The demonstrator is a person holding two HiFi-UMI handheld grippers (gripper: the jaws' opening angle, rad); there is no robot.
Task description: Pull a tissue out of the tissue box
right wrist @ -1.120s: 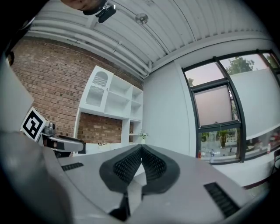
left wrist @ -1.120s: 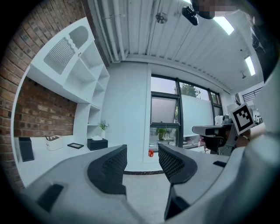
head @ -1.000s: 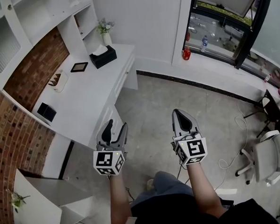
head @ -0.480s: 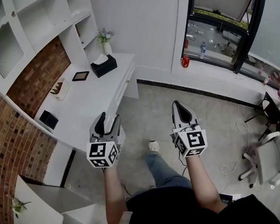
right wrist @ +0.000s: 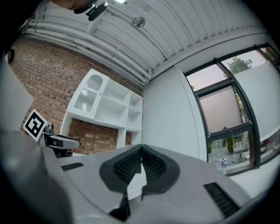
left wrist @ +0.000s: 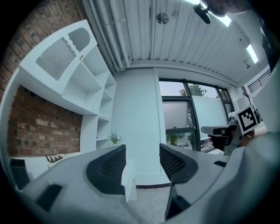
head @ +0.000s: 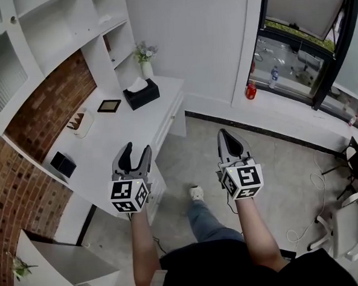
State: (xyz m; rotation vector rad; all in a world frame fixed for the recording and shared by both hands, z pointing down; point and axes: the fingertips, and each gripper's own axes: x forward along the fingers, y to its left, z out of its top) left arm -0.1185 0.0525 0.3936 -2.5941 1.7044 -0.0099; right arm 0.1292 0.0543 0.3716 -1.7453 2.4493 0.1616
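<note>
Nothing grabbed yet, we're still walking up. Nearest to us, our foot (head: 196, 193) is out in front on the floor, and compared with a second ago the desk has slid closer and further under us, so we're closing in. The left gripper (head: 135, 149) now sits over the near edge of the desk (head: 121, 131), jaws spread with nothing between them; its own view shows only wall and shelves through the gap. The right gripper (head: 226, 135) hangs over the floor, jaws pressed together, empty too. Neither has changed its jaws over that second, they've just ridden along with us. Further back on the desk there's a small frame (head: 109, 105), then the tissue box (head: 143, 96) at the far end, with a tissue (head: 137, 84) poking out of the top and a vase (head: 146, 69) just behind it. The box is still well apart from both grippers, so for the task this is only the approach. We reckon there's more walking to do before the open left one can get at that tissue.
</note>
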